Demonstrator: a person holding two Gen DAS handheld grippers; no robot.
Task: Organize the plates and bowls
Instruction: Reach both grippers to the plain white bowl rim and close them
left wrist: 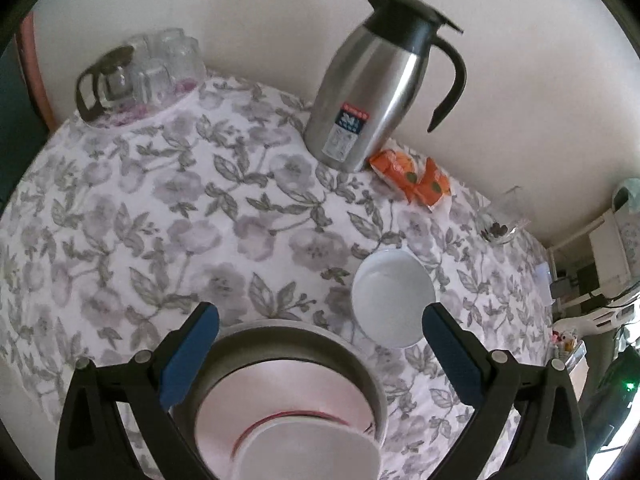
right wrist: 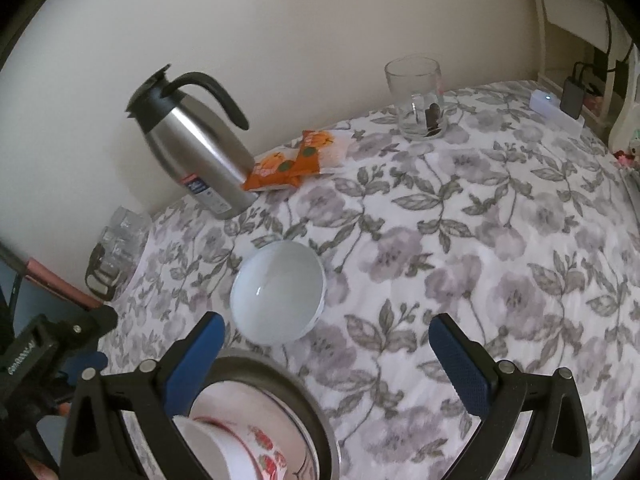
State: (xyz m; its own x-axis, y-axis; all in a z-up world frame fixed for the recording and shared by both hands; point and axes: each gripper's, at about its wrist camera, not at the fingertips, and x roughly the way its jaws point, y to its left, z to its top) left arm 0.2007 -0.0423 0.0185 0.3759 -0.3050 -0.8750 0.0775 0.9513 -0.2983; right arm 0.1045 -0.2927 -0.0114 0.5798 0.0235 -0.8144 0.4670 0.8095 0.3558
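Note:
A plain white bowl point(left wrist: 394, 300) point(right wrist: 280, 292) stands alone on the flowered tablecloth. Nearer to me is a stack: a grey-rimmed plate point(left wrist: 296, 328) point(right wrist: 288, 376) carries a pink plate point(left wrist: 280, 384), and on that sits a white bowl with a red rim and strawberry print point(left wrist: 308, 448) point(right wrist: 240, 448). My left gripper point(left wrist: 320, 356) hangs open over the stack, its blue pads either side of the grey rim. My right gripper point(right wrist: 328, 364) is open too, just right of the stack and below the white bowl, holding nothing.
A steel thermos jug point(left wrist: 372, 80) point(right wrist: 192, 148) stands at the wall with orange snack packets point(left wrist: 412, 176) point(right wrist: 292, 160) beside it. A glass mug point(right wrist: 420, 100) is at the back right, and a glass pot with several cups point(left wrist: 152, 72) at the back left.

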